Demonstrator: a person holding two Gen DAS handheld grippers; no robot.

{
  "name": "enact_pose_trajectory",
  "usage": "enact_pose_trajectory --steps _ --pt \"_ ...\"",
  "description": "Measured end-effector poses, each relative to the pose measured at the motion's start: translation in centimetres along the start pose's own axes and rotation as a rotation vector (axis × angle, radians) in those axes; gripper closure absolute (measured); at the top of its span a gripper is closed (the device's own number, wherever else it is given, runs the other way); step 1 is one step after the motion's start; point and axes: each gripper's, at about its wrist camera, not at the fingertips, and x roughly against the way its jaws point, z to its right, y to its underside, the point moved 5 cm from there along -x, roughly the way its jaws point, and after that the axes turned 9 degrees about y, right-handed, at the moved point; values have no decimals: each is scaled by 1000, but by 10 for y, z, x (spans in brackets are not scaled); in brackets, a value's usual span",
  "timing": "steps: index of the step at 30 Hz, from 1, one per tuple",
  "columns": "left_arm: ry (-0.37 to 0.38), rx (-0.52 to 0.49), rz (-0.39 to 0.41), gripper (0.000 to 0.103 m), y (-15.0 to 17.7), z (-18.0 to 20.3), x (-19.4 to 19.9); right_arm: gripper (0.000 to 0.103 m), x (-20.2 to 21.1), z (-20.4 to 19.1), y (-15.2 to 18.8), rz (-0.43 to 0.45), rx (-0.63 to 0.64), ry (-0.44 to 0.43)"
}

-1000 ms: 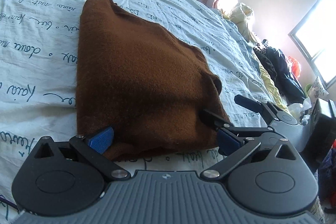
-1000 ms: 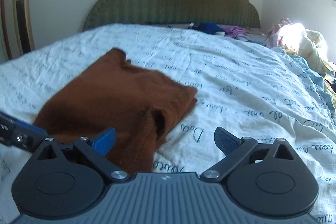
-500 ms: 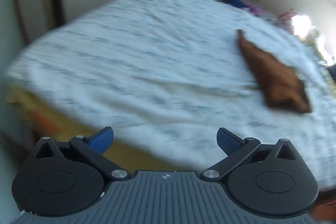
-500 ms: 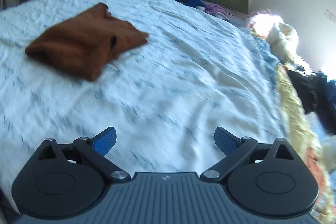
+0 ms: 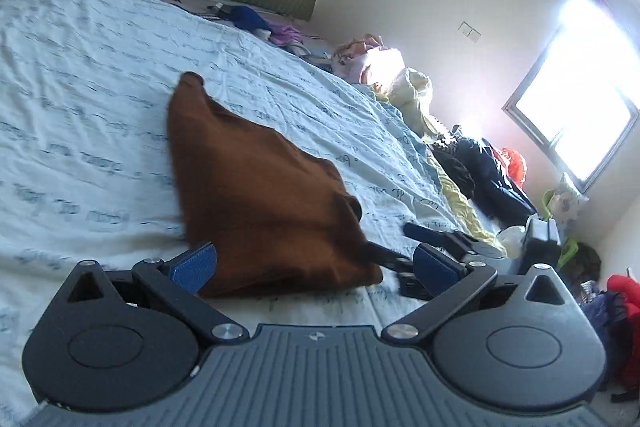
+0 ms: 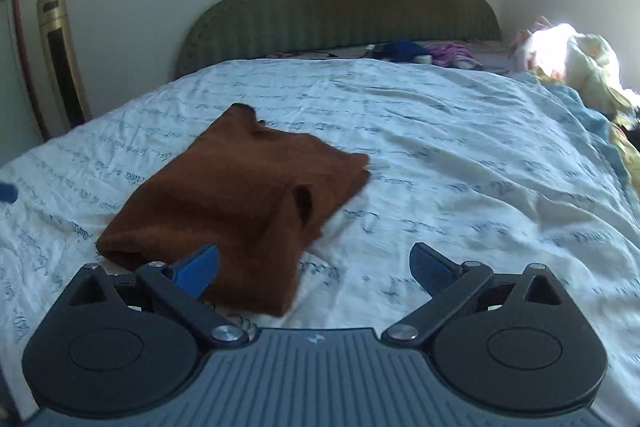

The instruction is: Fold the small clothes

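A brown garment (image 5: 256, 195) lies folded on the white script-printed bed sheet (image 5: 80, 99); it also shows in the right wrist view (image 6: 236, 195). My left gripper (image 5: 316, 267) is open and empty, its blue pads at the garment's near edge. My right gripper (image 6: 316, 267) is open and empty, its left pad over the garment's near right corner. The right gripper's fingers (image 5: 432, 235) show in the left wrist view, just right of the garment. A bit of blue at the left edge of the right wrist view may be the left gripper's pad (image 6: 6, 193).
A green headboard (image 6: 340, 7) stands at the far end of the bed. Loose clothes (image 6: 424, 53) lie near it, and a pale pile (image 6: 576, 67) sits at the right edge. Dark and red clothes (image 5: 492, 171) lie beside the bed under a window (image 5: 580, 107). A gold tower fan (image 6: 64, 67) stands left.
Both grippers swung away from the garment half a second ago and have now come back to its near edge. The garment lies as before. Both stay open.
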Motion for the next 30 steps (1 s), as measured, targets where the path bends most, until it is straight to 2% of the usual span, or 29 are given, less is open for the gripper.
enact_pose_trajectory --steps 1,2,4,5,6,7,8,9,10,11,12,13,14,17,19,21,23,25,27,30 --pt "21 11 -11 0 1 -2 -18 44 -11 -11 -8 12 49 39" --pt "11 -1 -32 0 3 -1 -34 68 -21 -14 -16 23 54 36" --pt "-17 -20 -94 0 11 -7 -58 68 -43 -9 -31 -4 -2 -22" --pt "-28 -12 -156 0 18 -15 -72 67 -54 -9 -34 -22 13 -50" --pt "-45 0 -207 0 28 -21 -82 69 -64 -10 -34 -32 56 -47" --pt "-54 -6 -252 0 39 -25 -89 68 -77 -9 -31 -56 112 3" --pt "-56 -56 -235 0 45 -21 -87 67 -86 -6 -28 -68 133 39" --pt "-81 -104 -216 0 49 -21 -85 63 -91 2 -25 -71 104 38" --pt "-101 -109 -231 0 51 -21 -84 60 -92 9 -25 -79 61 16" --pt "-113 -88 -245 0 52 -20 -80 47 -90 13 -27 -81 43 17" --pt "-113 -54 -252 0 52 -21 -74 31 -83 18 -29 -74 27 42" --pt "-102 -32 -243 0 52 -21 -65 27 -72 22 -30 -67 -1 46" --pt "-101 -29 -229 0 51 -21 -54 27 -63 25 -29 -69 -34 26" --pt "-176 -56 -223 0 50 -27 -25 27 -26 33 -18 -86 -132 -46" --pt "-201 -24 -236 0 54 -40 -8 27 0 34 1 -122 -170 -80" --pt "-250 -8 -254 0 58 -52 4 26 18 36 24 -168 -212 -84" --pt "-316 -41 -222 0 58 -58 11 26 31 29 42 -198 -197 -63" --pt "-338 -43 -199 0 54 -59 6 25 35 19 47 -197 -215 -53" --pt "-360 -44 -176 0 48 -59 -7 18 33 2 47 -176 -221 -85" --pt "-422 -27 -148 0 48 -63 -25 18 18 -22 46 -187 -149 -38"
